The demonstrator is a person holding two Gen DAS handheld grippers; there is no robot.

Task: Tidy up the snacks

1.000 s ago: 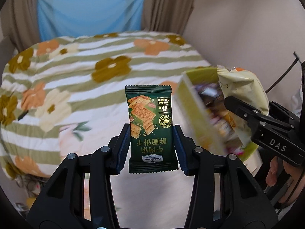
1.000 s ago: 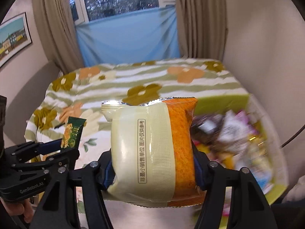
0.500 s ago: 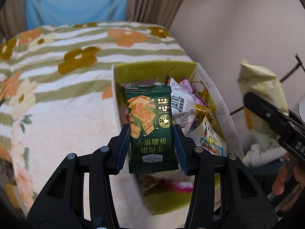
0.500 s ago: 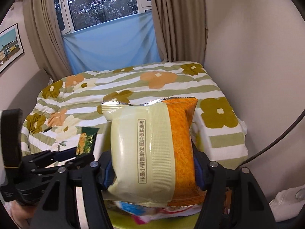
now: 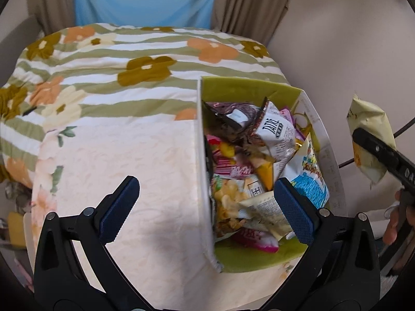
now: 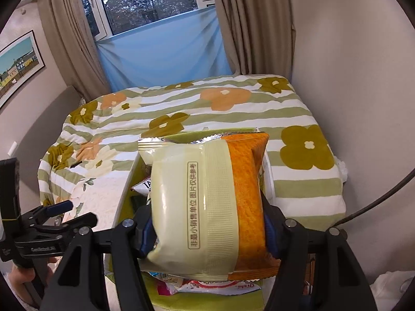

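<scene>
On the bed's right edge: one snack box, green-lined, white-walled, heaped with packets.

Contents: a white packet lettered "TATRE" near the box's far end, a blue-and-white bag along the right wall, a crisp packet against the left wall, pink wrappers beneath; total uncountable. Left gripper over the box's left wall, jaws opening, nothing between them. Right gripper pinching one cream-and-orange bun packet printed with Chinese text, above the box. Floral striped bedspread underneath.
</scene>
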